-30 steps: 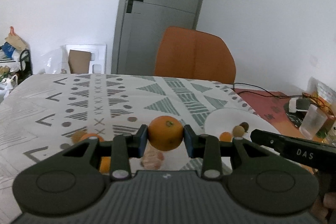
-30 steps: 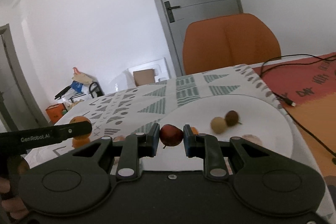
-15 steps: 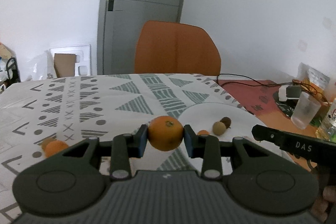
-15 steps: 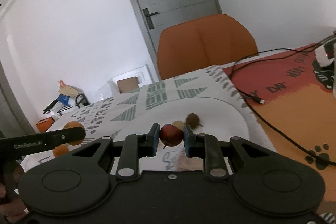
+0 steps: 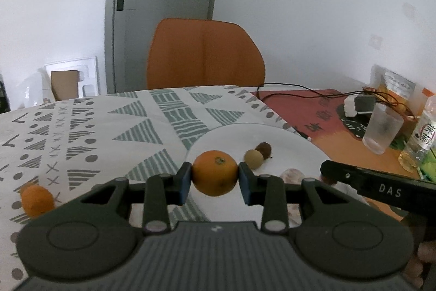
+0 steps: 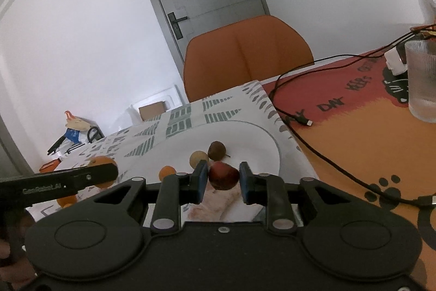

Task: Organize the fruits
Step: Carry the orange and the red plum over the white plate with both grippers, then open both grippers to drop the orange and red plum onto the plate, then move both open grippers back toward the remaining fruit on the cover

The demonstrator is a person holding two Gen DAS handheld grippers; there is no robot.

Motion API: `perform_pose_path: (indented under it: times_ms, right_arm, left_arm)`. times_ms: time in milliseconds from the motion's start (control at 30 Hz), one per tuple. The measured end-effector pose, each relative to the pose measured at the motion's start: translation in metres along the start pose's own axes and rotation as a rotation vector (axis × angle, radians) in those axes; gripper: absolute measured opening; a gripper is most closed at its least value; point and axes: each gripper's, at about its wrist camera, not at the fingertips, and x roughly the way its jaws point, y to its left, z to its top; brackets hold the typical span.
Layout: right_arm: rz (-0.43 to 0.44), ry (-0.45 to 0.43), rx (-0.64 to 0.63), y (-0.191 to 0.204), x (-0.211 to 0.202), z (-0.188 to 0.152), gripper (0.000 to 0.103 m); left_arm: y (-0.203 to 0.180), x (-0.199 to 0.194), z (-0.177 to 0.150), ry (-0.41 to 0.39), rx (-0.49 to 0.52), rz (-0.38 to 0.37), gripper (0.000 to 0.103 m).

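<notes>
My left gripper [image 5: 215, 179] is shut on an orange [image 5: 214, 172] and holds it above the near left edge of the white plate [image 5: 294, 146]. My right gripper [image 6: 222, 179] is shut on a small dark red fruit [image 6: 223, 175] above the same plate [image 6: 261, 138]. On the plate lie a tan round fruit [image 5: 254, 159], a brown fruit [image 5: 263, 149] and a small orange fruit [image 6: 166, 172]. Another orange fruit [image 5: 36, 200] lies on the patterned cloth at the left.
An orange chair [image 5: 204, 53] stands behind the table. To the right of the plate are a black cable [image 6: 321, 143], a ribbed glass [image 5: 382, 131], a bottle [image 5: 421, 139] and a charger. The patterned cloth [image 5: 81, 127] stretches to the left.
Both grippers have moved right toward the plate, each keeping its fruit. The left gripper's orange is now over the plate's edge; the right gripper's fruit is further over the plate.
</notes>
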Motion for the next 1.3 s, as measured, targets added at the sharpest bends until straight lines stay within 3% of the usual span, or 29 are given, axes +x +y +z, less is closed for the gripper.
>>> perform_pose_path:
  times_ms: [200,333,567,633,1300]
  right_arm:
    - [0.003,0.002,0.014,-0.003,-0.001,0.001,0.031]
    - [0.015,-0.002,0.008,0.002,-0.001,0.001,0.037]
    - [0.028,0.002,-0.006,0.017,0.001,0.001,0.046]
    - [0.027,0.001,-0.012,0.022,0.0,0.001,0.048]
    - [0.075,-0.021,-0.071,0.079,0.004,-0.002,0.09]
  left_arm:
    - [0.0,-0.008,0.004,-0.027,-0.002,0.011,0.042]
    - [0.007,-0.013,0.003,-0.031,-0.006,0.043,0.056]
    - [0.023,-0.025,0.004,-0.046,-0.025,0.088,0.071]
    - [0.026,-0.03,0.004,-0.055,-0.024,0.098,0.08]
    - [0.09,-0.067,-0.007,-0.064,-0.086,0.232,0.087]
